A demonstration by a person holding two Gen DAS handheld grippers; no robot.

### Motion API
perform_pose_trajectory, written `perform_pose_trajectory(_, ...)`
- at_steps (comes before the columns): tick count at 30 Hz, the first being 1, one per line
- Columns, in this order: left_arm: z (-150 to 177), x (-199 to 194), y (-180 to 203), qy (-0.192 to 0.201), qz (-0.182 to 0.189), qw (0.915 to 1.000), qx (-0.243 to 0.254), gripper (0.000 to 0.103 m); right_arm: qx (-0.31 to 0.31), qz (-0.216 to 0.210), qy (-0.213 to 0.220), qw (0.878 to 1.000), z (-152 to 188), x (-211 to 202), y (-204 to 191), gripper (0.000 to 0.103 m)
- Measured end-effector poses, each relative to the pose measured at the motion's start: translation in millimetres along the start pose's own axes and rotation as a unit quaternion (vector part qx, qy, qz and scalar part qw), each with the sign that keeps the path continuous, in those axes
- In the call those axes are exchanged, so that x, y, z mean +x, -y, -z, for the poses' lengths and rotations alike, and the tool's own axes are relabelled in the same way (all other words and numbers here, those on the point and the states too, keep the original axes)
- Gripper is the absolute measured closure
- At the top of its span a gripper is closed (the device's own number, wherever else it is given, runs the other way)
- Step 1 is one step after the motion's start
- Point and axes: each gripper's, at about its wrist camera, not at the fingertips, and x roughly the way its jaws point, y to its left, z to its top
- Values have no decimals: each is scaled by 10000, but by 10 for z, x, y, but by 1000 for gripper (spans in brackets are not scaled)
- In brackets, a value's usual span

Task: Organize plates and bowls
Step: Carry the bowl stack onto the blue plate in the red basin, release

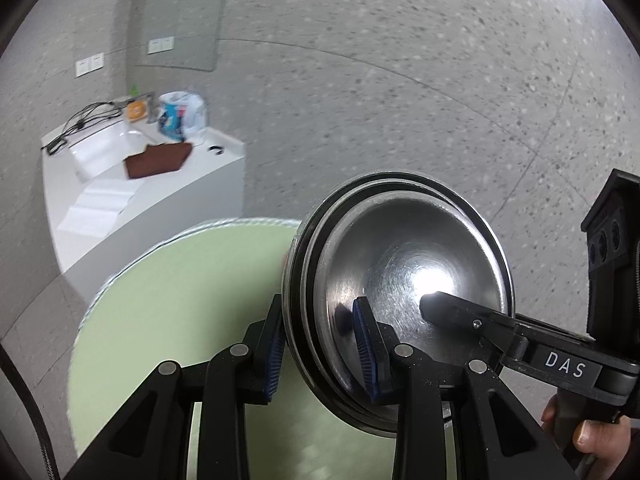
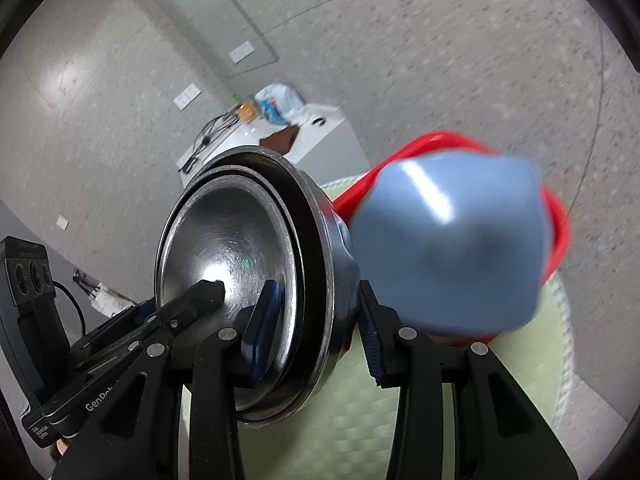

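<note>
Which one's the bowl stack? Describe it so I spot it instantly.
Find the round pale-green table; the bowl stack hangs tilted above it, its rim pinched by the left gripper and the right gripper. It is shiny nested steel, unlike the blue bowl and red basin.

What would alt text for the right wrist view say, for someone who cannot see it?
A black two-finger right claw clamps the rim of nested shiny steel bowls, held on edge above a pale green round table. The left claw reaches into the bowls from the left; a blurred blue-grey bowl sits in a red basket to the right.
</note>
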Motion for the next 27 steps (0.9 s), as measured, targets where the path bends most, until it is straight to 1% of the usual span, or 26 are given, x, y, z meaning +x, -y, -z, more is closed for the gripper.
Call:
perform_pose_trajectory(3, -176, 350, 221, -102, 32, 9999, 87, 75, 107, 92, -54, 9999, -156, -17, 306, 64)
perform_pose_trajectory(6, -248, 691, 410, -238, 22, 9996, 129, 75, 198, 177, -145, 9995, -261, 22, 578, 64)
perform_pose_trajectory(10, -312, 1127, 528, -547, 50, 9985, 52, 73, 245, 328, -342, 9986, -333, 146, 818, 64)
perform_pose_trajectory(13, -331, 1387, 593, -714, -29, 9974, 40, 73, 297, 360, -499, 9977, -330, 245, 968, 64)
perform_pose_trajectory(16, -370, 1626, 616, -885, -87, 9960, -5, 72, 304, 386, -618, 9969, -336, 336, 1046, 64)
perform_pose_trajectory(21, -468, 1941, 672, -1044, -140, 9944, -89, 72, 283, 410, -755, 9959, -359, 478, 1114, 64)
perform_pose_trajectory(24, -436, 2023, 621, -1151, -112, 9931, -193, 71, 233, 505, -823, 9951, -352, 548, 1132, 64)
perform_pose_trajectory(27, -432, 2065, 578, -1133, -138, 9931, -266, 71, 146, 535, -845, 9949, -360, 578, 1114, 63)
